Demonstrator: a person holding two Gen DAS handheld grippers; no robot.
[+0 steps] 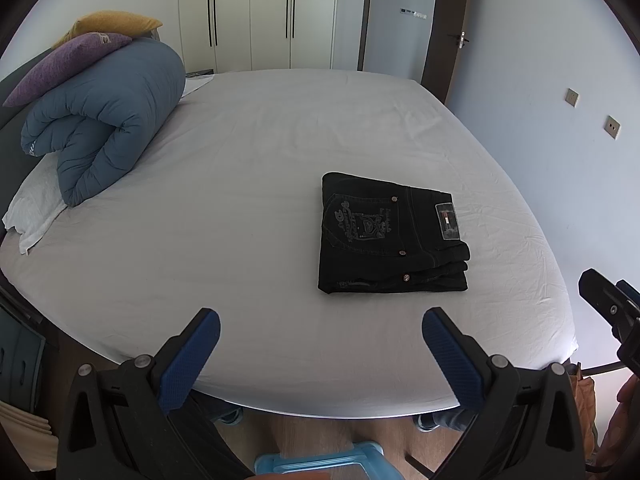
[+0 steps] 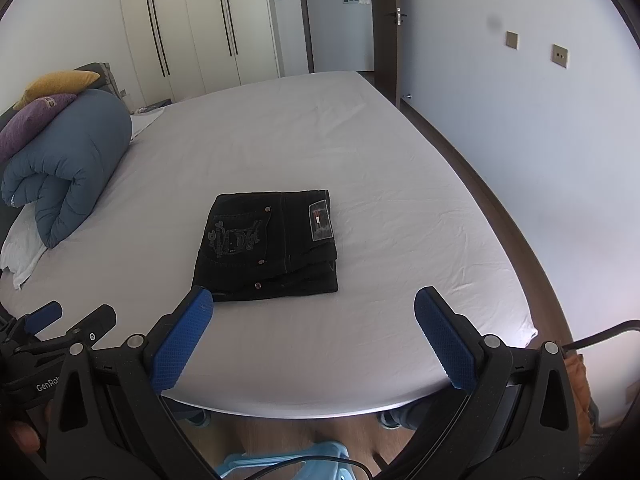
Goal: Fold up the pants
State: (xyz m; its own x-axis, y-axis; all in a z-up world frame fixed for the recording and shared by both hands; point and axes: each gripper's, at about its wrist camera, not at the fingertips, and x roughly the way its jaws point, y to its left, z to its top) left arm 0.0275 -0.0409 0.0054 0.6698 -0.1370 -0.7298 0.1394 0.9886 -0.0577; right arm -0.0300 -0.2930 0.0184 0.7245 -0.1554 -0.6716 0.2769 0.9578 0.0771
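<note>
Black jeans [image 1: 390, 236] lie folded into a compact rectangle on the white bed sheet [image 1: 240, 200], back pocket embroidery and a leather patch facing up. They also show in the right wrist view [image 2: 268, 248]. My left gripper [image 1: 320, 336] is open and empty, held above the bed's near edge, short of the pants. My right gripper [image 2: 314, 312] is open and empty, just in front of the pants' near edge. The right gripper appears at the right edge of the left wrist view [image 1: 612, 308]; the left gripper appears at the lower left of the right wrist view [image 2: 60, 320].
A rolled blue duvet [image 1: 104, 120] with purple [image 1: 64, 68] and yellow [image 1: 116, 22] pillows sits at the bed's far left. Wardrobes [image 1: 252, 12] and a door [image 1: 448, 32] stand behind. A blue stool [image 1: 320, 464] is on the floor below the bed edge.
</note>
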